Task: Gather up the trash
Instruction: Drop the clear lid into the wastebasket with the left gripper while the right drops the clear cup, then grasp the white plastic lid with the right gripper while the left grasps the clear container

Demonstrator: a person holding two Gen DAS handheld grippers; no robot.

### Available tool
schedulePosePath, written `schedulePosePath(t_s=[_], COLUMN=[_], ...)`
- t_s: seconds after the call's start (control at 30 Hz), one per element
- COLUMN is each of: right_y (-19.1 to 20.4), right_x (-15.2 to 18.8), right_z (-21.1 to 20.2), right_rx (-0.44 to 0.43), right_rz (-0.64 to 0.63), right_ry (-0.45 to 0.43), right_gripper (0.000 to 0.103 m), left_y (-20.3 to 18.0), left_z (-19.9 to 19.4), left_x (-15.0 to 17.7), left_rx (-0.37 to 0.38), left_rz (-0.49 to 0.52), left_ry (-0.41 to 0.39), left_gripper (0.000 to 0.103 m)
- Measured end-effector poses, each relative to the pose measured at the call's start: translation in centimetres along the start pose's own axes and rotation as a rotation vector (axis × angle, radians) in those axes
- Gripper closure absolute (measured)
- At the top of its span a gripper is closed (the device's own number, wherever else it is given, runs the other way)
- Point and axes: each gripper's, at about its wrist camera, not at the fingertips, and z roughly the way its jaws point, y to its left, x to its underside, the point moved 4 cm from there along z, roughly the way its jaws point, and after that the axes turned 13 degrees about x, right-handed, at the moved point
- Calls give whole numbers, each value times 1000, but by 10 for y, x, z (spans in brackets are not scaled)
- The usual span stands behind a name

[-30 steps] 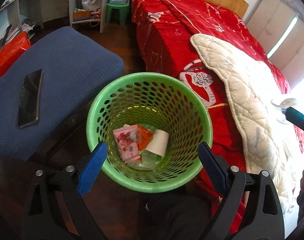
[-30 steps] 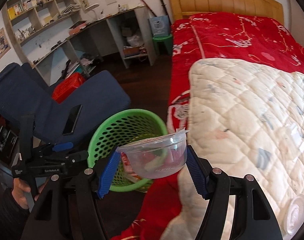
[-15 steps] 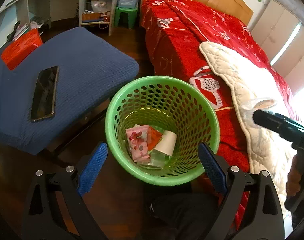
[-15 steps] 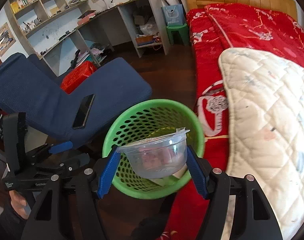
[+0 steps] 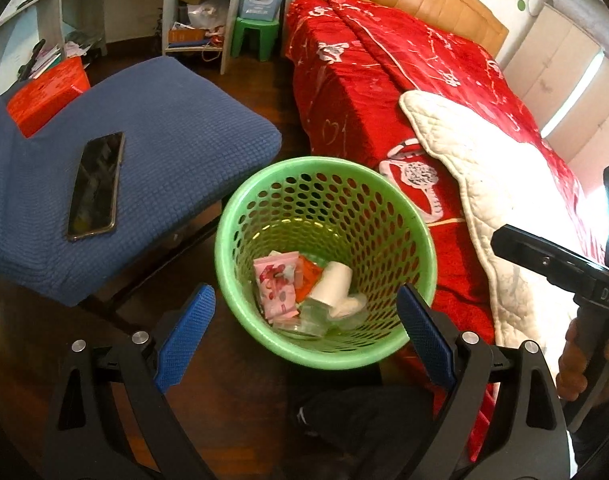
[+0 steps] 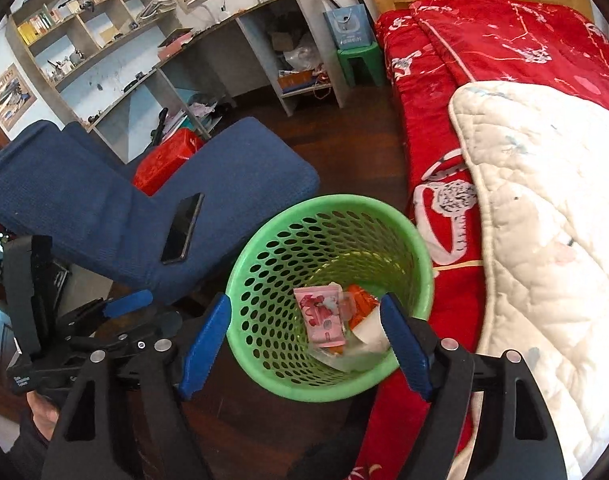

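Blue ribbed pads line both of your grippers, and both sets stand spread wide with nothing between them. Your right gripper (image 6: 304, 338) hangs over the green basket (image 6: 422, 258), its fingers framing the basket's near rim without touching it. Your left gripper (image 5: 306, 326) sits spread just as wide on the basket's near side, also empty.

The basket (image 5: 426, 236) is round moulded plastic, its wall pierced all over with oval holes and its rim smooth and thick. It stands on dark wooden floor between the blue chair (image 5: 156, 160) and the red bed (image 5: 404, 92).

The trash lies at the bottom of the basket: a pink printed wrapper (image 6: 320, 316), flat and glossy; an orange wrapper (image 6: 360, 304) beside it; a white paper cup (image 5: 334, 286) lying on its side; and a clear plastic cup (image 5: 304, 322) against the basket's near wall, hard to make out.

Left of the basket, a black phone (image 5: 96, 184) lies on the chair's woven seat. Right of it, a quilted cream blanket (image 6: 544, 220) covers part of the bed.
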Motion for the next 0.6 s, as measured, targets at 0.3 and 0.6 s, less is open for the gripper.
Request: schedulePosePath(t_s=[0.3,0.6], right_y=[-44,-117], right_x=[18,51], right_z=[-39,-83], right_rx=[68,226], right_rz=[63,130], right_ry=[-39,-76], right_gripper=[26,20], left_y=[-31,-70], left_z=[5,17], left_x=[0,4], left_rx=[29,70], left_rz=[44,101], left_ry=[6,29], left_gripper=[12,12])
